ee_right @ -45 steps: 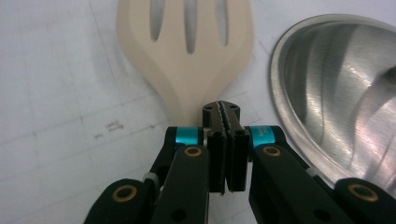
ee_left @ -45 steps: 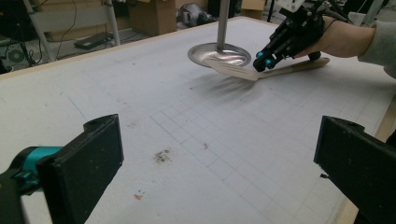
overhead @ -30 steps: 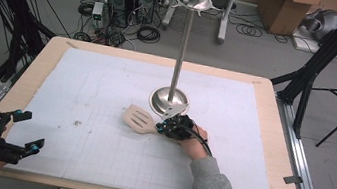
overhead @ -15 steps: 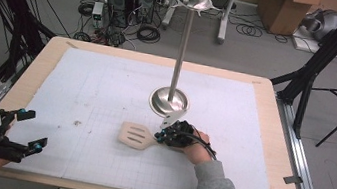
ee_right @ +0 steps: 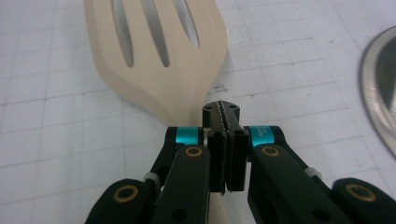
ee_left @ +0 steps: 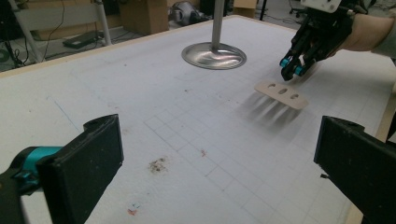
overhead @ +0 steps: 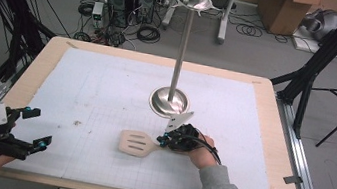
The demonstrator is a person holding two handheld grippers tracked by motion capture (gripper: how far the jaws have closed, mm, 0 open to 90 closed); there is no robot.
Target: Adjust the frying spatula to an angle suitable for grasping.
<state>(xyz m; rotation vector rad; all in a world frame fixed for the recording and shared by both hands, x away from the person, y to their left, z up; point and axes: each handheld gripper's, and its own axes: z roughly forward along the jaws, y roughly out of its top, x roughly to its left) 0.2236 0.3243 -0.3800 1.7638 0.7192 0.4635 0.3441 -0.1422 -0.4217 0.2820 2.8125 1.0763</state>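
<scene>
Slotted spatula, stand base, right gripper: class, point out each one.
slotted spatula point(overhead: 135, 143), high view, slotted blade.
stand base point(overhead: 169, 101), high view, round metal foot.
right gripper point(ee_right: 226, 122), right gripper view, shut tips.

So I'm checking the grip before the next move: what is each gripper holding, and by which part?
The right gripper holds the slotted spatula by its handle, just behind the blade. The left gripper holds nothing.

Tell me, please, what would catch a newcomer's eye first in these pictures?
Probably the tall steel stand rising from its round base mid-table. Just in front, the right gripper is shut on the handle of a pale slotted spatula, whose blade is held above the white mat. At the near left corner, the left gripper waits open.
</scene>
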